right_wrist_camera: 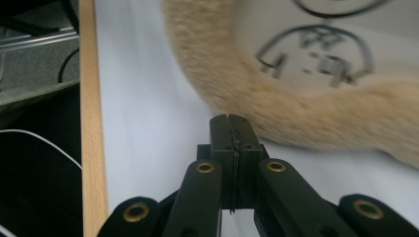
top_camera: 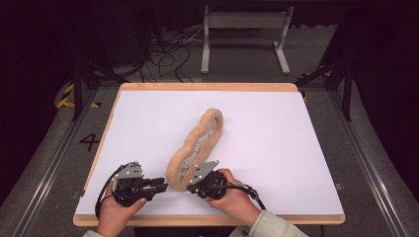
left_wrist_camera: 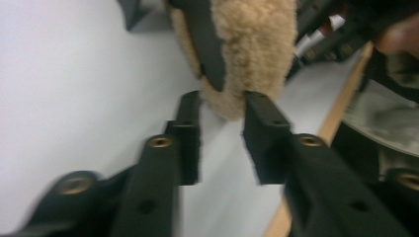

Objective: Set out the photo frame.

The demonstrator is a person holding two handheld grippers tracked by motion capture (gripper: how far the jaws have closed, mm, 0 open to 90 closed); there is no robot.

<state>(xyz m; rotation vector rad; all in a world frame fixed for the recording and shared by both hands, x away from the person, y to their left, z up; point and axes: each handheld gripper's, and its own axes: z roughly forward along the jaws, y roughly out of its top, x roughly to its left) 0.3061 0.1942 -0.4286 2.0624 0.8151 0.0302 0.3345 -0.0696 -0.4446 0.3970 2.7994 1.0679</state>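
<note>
Your two hands enter at the near edge of the table (top_camera: 316, 148), each holding a gripper against the near end of the fleece insole (top_camera: 195, 148), which is the reference for all positions below. The insole is a long, wavy-edged pad with a tan pile rim and a pale printed face; it stands tilted on its long edge near the table's middle and runs from its near end diagonally away from you. The left gripper (top_camera: 160, 183) sits at the left of the near end; in the left gripper view (left_wrist_camera: 222, 111) its jaws stand apart with the pile rim entering the gap, not clamped. The right gripper (top_camera: 190, 187) sits just right of the same end; in the right gripper view (right_wrist_camera: 230, 121) its jaws are pressed together, holding nothing, tips just short of the rim. Expect the insole to be light, soft and floppy, with pile that compresses and may slip. Grip through the full rim thickness near this end, and support the far end against sagging.
</note>
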